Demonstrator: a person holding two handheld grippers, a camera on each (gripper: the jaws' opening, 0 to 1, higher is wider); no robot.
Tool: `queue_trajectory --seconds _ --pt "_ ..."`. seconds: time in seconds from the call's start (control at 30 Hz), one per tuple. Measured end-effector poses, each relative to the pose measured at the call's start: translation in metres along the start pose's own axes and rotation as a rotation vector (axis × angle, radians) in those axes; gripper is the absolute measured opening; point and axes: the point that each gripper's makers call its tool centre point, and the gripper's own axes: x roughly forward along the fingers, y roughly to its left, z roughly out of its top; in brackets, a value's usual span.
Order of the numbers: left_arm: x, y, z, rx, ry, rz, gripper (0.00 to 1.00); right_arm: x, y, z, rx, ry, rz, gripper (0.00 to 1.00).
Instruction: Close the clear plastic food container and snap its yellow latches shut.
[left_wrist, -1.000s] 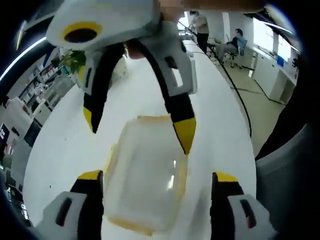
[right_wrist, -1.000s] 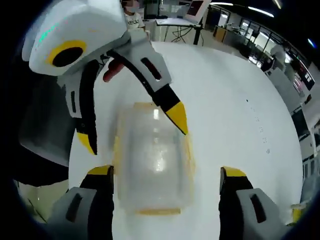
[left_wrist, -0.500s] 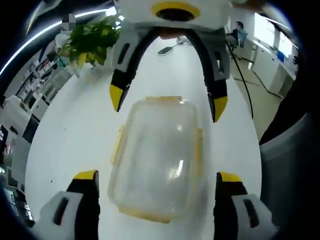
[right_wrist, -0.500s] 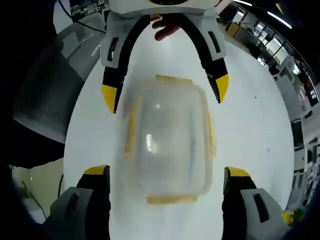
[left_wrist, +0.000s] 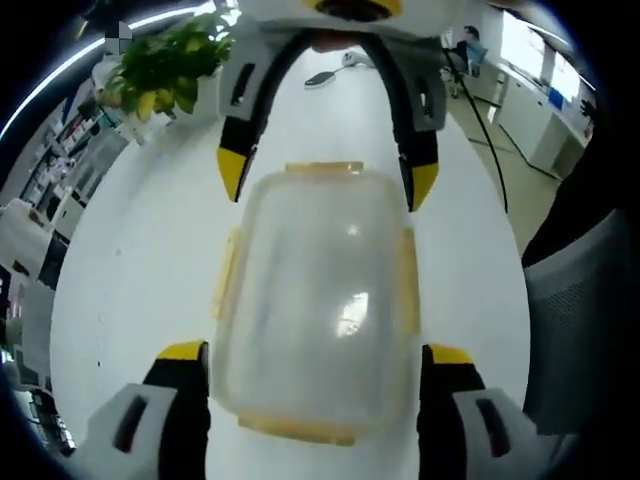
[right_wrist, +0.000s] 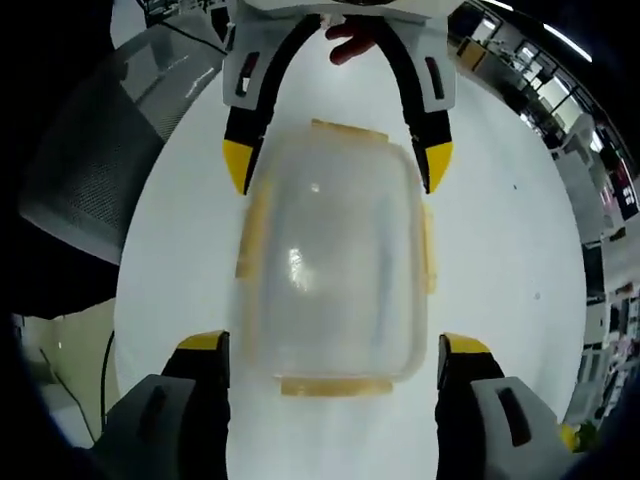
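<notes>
1. In the left gripper view, the left gripper stands open, its two yellow-tipped jaws at the bottom, one on either side of the container's near end.
2. The container lies flat on the white desk, lid on, lengthwise between the two grippers. Yellow latches show along its long sides and at both ends; whether they are snapped down cannot be told.
3. Beyond it the right gripper faces the camera, jaws spread wide, their yellow tips just outside the container's far corners.
4. Farther off, a leafy plant stands near the desk's far left edge.
5. In the right gripper view the layout mirrors: the right gripper is open astride the near end of the container, and the left gripper is open at the far corners.
6. Here the desk is bare to the right, and a grey mesh chair sits off its left edge.
</notes>
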Motion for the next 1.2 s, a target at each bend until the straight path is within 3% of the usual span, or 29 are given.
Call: queue_trajectory --seconds 0.13,0.47,1.2 --pt "0.001 0.002 -0.003 0.048 0.02 0.021 0.79 0.002 -0.001 -0.001 -0.019 0.01 -0.008 0.76" --pt "0.001 0.002 -0.003 0.031 0.016 0.019 0.78 0.001 -0.002 -0.001 -0.026 0.012 0.017 0.75" --pt "-0.003 0.003 -0.009 0.018 -0.001 0.029 0.78 0.006 -0.002 0.01 -0.017 -0.042 -0.006 0.75"
